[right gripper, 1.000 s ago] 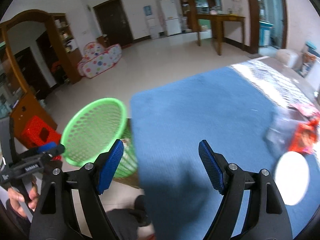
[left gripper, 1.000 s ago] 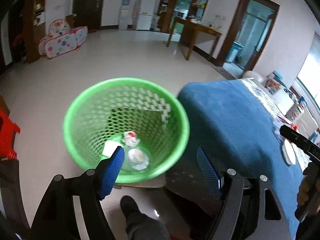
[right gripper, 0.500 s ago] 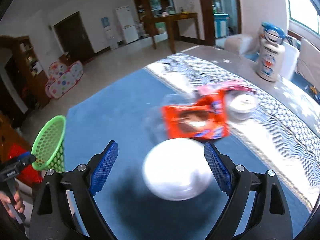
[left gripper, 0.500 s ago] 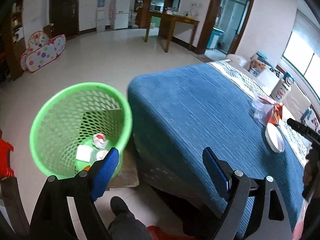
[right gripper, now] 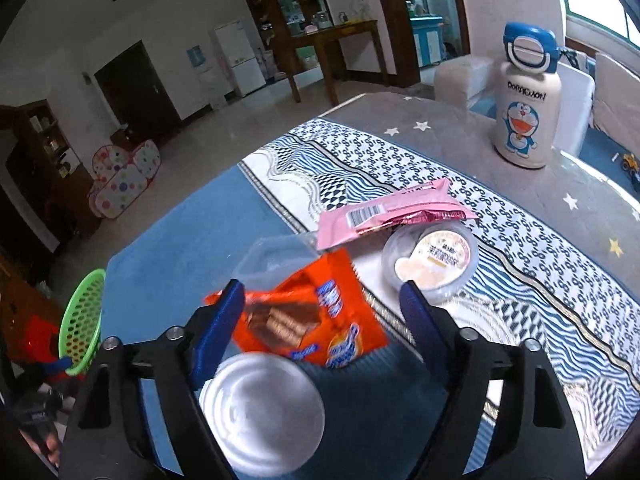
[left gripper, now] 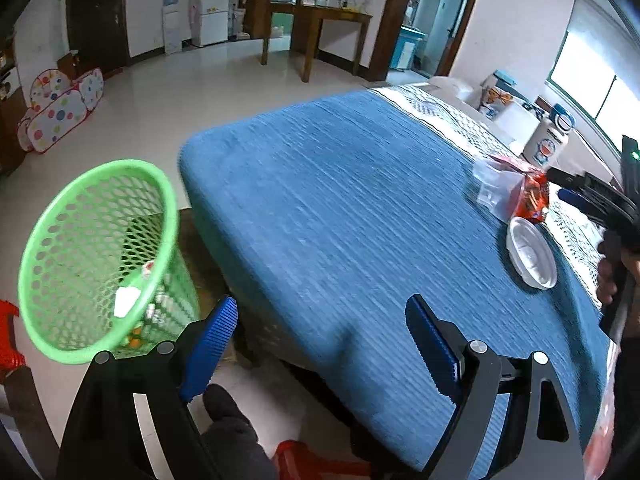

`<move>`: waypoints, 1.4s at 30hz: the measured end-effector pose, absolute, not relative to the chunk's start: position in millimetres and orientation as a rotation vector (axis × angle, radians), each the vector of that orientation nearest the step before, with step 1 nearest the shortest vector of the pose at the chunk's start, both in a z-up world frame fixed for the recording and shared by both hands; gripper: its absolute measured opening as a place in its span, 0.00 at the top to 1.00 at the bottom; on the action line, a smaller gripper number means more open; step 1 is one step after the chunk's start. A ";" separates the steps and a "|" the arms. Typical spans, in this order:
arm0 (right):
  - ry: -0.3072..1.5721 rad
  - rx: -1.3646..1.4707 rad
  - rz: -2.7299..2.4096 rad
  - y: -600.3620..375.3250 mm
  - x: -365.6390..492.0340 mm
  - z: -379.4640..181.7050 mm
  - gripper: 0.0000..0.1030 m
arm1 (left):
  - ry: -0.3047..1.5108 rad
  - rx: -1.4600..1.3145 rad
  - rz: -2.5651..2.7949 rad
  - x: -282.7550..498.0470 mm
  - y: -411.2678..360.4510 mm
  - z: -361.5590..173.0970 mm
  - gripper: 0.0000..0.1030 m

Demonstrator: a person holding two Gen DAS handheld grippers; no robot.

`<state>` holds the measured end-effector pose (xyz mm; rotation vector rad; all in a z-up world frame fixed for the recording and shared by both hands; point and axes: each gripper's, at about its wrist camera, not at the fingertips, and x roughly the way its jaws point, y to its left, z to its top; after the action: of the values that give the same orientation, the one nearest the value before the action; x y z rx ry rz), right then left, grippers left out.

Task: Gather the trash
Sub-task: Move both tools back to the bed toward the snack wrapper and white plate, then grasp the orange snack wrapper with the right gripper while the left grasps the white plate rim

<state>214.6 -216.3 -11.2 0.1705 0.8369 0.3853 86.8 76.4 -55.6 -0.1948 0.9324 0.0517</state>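
Observation:
My right gripper (right gripper: 320,304) is open and empty, hovering just above an orange biscuit wrapper (right gripper: 320,316) on the blue-covered table (right gripper: 180,240). Around it lie a clear plastic lid (right gripper: 262,408), a clear plastic container (right gripper: 272,260), a pink wrapper (right gripper: 392,210) and a sealed round cup (right gripper: 434,258). My left gripper (left gripper: 320,332) is open and empty over the table's near corner. The green mesh basket (left gripper: 96,260) stands on the floor to its left, with several scraps inside. The trash pile also shows in the left wrist view, with the lid (left gripper: 530,252) nearest.
A white Doraemon bottle (right gripper: 526,96) stands upright at the table's far right. A red plastic stool (left gripper: 10,340) sits left of the basket. A spotted play tent (left gripper: 60,108), wooden table (left gripper: 320,32) and fridge (left gripper: 208,8) stand across the tiled floor.
My right gripper has swung right from the basket side and closed in over the orange wrapper. My left gripper has moved away from above the basket toward the table corner. Both stayed open.

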 end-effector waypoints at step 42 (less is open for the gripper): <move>0.693 0.225 0.390 -291.0 170.5 20.1 0.64 | 1.025 -0.078 -0.312 187.2 -99.1 -83.5 0.69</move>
<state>170.5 -291.0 20.0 0.2246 0.6931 0.3898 187.2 -99.1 -83.5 -0.0781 1.0248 -0.3124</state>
